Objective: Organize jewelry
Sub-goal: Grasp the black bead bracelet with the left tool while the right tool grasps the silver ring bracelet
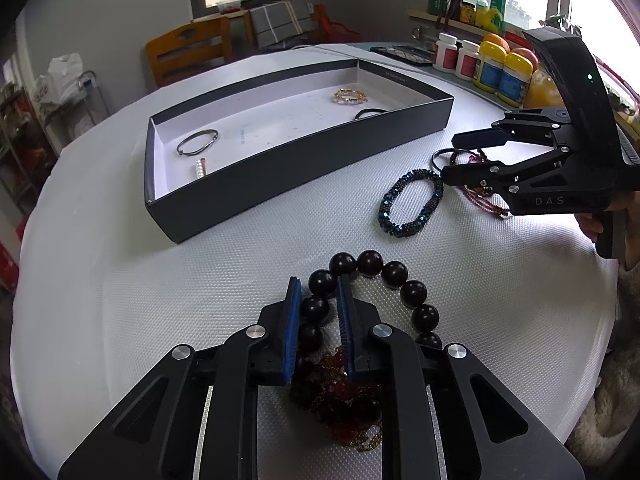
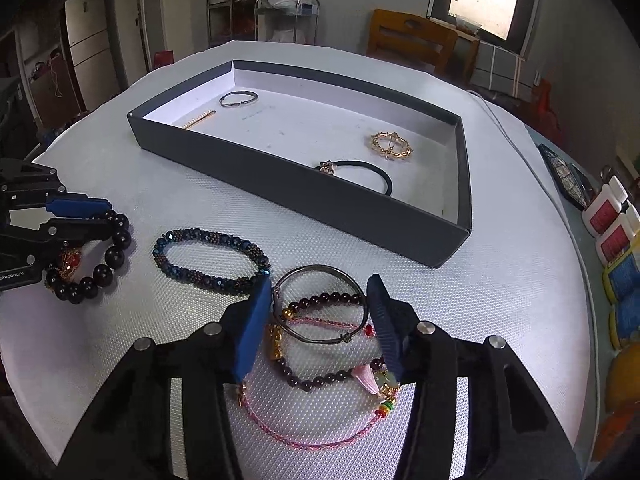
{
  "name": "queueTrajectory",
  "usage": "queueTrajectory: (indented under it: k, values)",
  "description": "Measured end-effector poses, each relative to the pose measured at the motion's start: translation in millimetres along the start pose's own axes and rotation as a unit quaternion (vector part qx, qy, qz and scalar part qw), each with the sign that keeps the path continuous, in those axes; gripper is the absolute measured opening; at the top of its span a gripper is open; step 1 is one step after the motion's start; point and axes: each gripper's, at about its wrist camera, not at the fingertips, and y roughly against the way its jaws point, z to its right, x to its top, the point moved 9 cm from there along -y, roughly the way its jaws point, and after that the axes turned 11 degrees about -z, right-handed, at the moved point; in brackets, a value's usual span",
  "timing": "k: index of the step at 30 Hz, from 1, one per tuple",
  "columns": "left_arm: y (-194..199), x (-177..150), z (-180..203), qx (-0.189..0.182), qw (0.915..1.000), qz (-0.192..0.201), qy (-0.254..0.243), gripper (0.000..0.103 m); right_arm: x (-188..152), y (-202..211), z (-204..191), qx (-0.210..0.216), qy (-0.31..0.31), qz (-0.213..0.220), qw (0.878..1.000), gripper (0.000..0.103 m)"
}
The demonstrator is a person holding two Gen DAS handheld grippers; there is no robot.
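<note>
A dark tray [image 1: 304, 152] [image 2: 360, 204] holds a thin bangle [image 1: 198, 143] [image 2: 238, 98], a pearl clip [image 1: 200, 168], a gold chain bracelet [image 1: 351, 96] [image 2: 391, 145] and a black hair tie [image 2: 360, 172]. My left gripper [image 1: 318, 292] [image 2: 78, 216] is partly closed around one side of a black bead bracelet [image 1: 384, 280] [image 2: 96, 264] lying on a red-and-gold piece [image 1: 344, 396]. A blue beaded bracelet [image 1: 412, 202] [image 2: 210, 258] lies on the table. My right gripper [image 2: 320, 300] [image 1: 448, 156] is open over a metal bangle [image 2: 320, 306], a garnet bead bracelet [image 2: 320, 380] and a pink cord [image 2: 312, 440].
The round white table [image 1: 160, 280] has bottles and jars [image 1: 492, 68] at its far right edge near the window sill. A wooden chair [image 1: 188, 50] stands behind the table. A dark case [image 2: 566, 176] lies beside the tray.
</note>
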Motion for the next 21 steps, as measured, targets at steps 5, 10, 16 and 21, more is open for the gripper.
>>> queueTrajectory:
  k: [5,10,16,21]
  values:
    - [1,1,-1,-0.001,1.0,0.001,0.003,0.018,1,2,3,0.012,-0.017,0.005,1.0,0.049]
    - [7,2,-5,-0.002,0.9999,0.011,0.013,0.018,4,12,9,0.013,-0.03,0.022,0.999,0.049]
    - [31,9,-4,-0.01,0.9992,0.037,0.014,0.015,6,27,10,0.013,-0.033,0.037,0.999,0.049]
    - [54,17,-1,-0.013,0.9978,0.064,0.01,0.015,10,42,11,0.01,-0.03,0.052,0.998,0.049]
